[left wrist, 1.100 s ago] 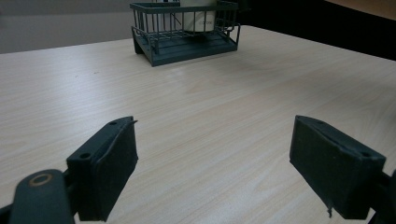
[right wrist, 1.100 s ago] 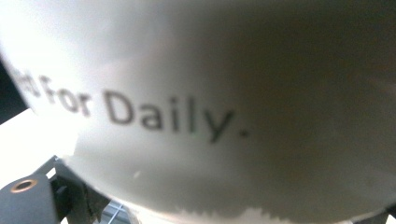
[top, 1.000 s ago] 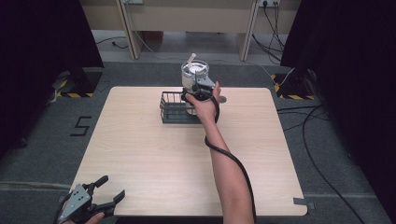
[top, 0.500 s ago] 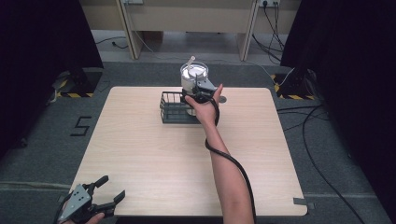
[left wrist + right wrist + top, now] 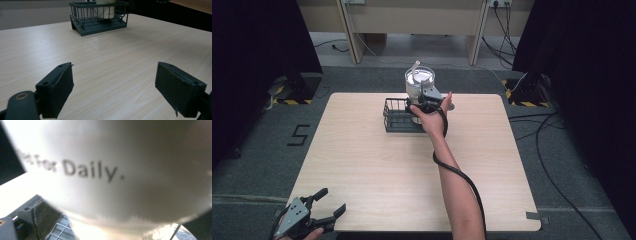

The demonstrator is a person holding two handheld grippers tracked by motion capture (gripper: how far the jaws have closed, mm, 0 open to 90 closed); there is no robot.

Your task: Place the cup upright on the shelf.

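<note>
Right gripper (image 5: 426, 98) at a white cup (image 5: 419, 82) over the wire basket (image 5: 398, 116).
The cup sits at 12 o'clock on the table (image 5: 362, 160), its print reading "Daily." up close; whether the right jaws clamp it I cannot tell. Left gripper (image 5: 323, 205), at 7 o'clock, holds its 2 jaws wide apart.

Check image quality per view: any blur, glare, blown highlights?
High view: evenly lit and sharp, dark surroundings, the cup top slightly bright. Left gripper view: jaws and table sharp, soft sheen on the wood, basket slightly soft. Right gripper view: cup too close, print blurred, the left and lower parts blown out.
</note>
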